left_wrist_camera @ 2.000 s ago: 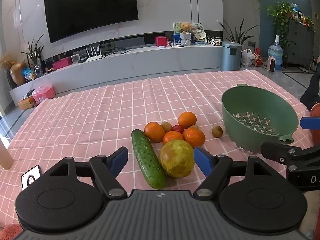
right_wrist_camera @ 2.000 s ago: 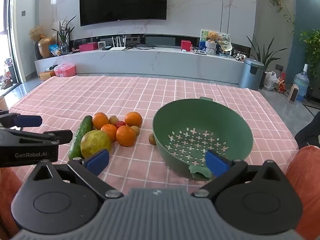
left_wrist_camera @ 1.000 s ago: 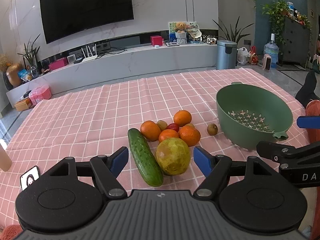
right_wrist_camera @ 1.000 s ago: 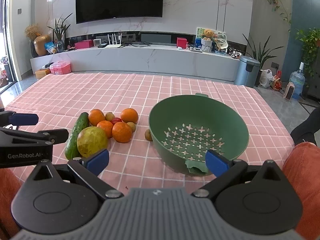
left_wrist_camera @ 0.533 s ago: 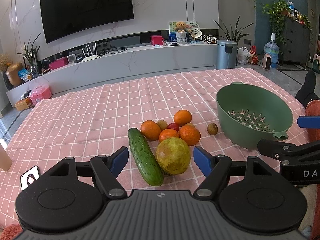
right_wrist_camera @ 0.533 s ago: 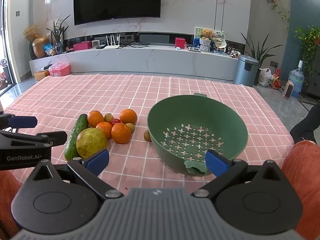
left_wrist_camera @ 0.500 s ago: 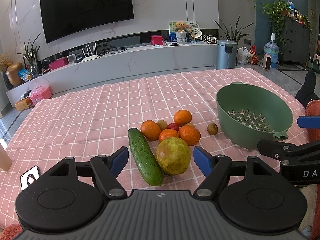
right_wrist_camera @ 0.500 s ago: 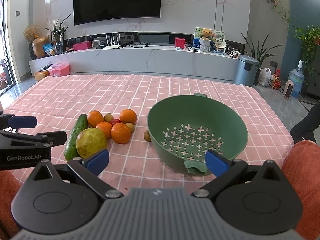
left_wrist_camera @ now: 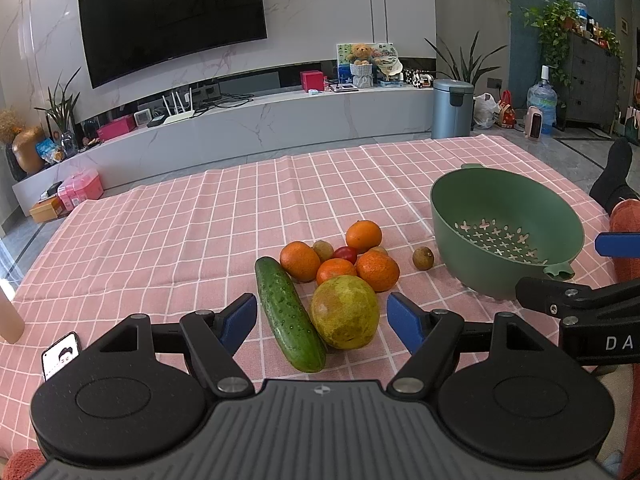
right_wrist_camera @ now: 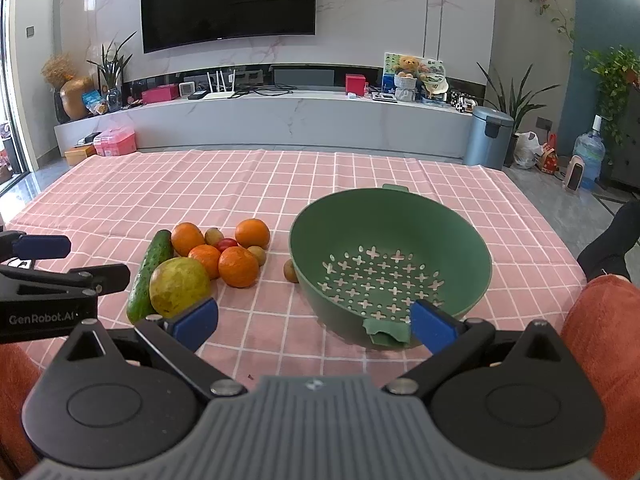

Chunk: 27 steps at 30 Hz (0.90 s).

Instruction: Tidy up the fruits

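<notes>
A pile of fruit lies on the pink checked tablecloth (left_wrist_camera: pixel 160 248): a cucumber (left_wrist_camera: pixel 288 312), a large yellow-green round fruit (left_wrist_camera: pixel 345 312), several oranges (left_wrist_camera: pixel 300 261), a small red fruit (left_wrist_camera: pixel 346 254) and small brown fruits, one (left_wrist_camera: pixel 423 258) lying apart beside the colander. The empty green colander (right_wrist_camera: pixel 390 256) stands to the right of the pile. My left gripper (left_wrist_camera: pixel 322 322) is open, low in front of the cucumber and the big fruit. Over the colander's near rim, my right gripper (right_wrist_camera: pixel 314 324) is open and holds nothing.
A phone (left_wrist_camera: pixel 60 354) lies at the near left of the cloth. A pale object (left_wrist_camera: pixel 10 316) stands at the left edge. A person's orange-red sleeve (right_wrist_camera: pixel 600 340) and dark-socked foot (right_wrist_camera: pixel 612 240) are at the right. Beyond the table are a TV wall and a grey bin (left_wrist_camera: pixel 452 108).
Both grippers have drawn back slightly from the table over two seconds; in the last half second nothing has visibly moved. The fruit and the colander have stayed in place.
</notes>
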### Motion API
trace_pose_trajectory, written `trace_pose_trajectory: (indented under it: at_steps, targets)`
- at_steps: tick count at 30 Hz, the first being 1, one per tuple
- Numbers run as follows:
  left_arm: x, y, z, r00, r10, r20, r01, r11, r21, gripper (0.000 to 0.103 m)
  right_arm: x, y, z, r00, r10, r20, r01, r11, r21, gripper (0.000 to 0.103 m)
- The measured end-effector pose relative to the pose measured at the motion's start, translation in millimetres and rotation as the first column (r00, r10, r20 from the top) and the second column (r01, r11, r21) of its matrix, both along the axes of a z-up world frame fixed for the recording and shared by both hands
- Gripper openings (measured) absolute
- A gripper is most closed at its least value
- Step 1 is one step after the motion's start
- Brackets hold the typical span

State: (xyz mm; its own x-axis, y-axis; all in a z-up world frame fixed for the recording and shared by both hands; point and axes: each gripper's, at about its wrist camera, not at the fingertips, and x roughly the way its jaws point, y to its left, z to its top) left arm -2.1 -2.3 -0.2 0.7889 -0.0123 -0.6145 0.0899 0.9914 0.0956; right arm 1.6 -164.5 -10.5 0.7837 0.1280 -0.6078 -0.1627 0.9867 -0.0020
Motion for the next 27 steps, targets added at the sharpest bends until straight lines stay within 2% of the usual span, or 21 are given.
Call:
trace_pose_trajectory:
  at_steps: [27]
  targets:
    - [-2.0,-5.3,-0.8,1.000,-0.002,-0.006,0.002,1.000,0.000,0.087,2.3,-2.2,-2.0,1.000,-0.016,-0.016,0.017,1.000,0.019,0.099]
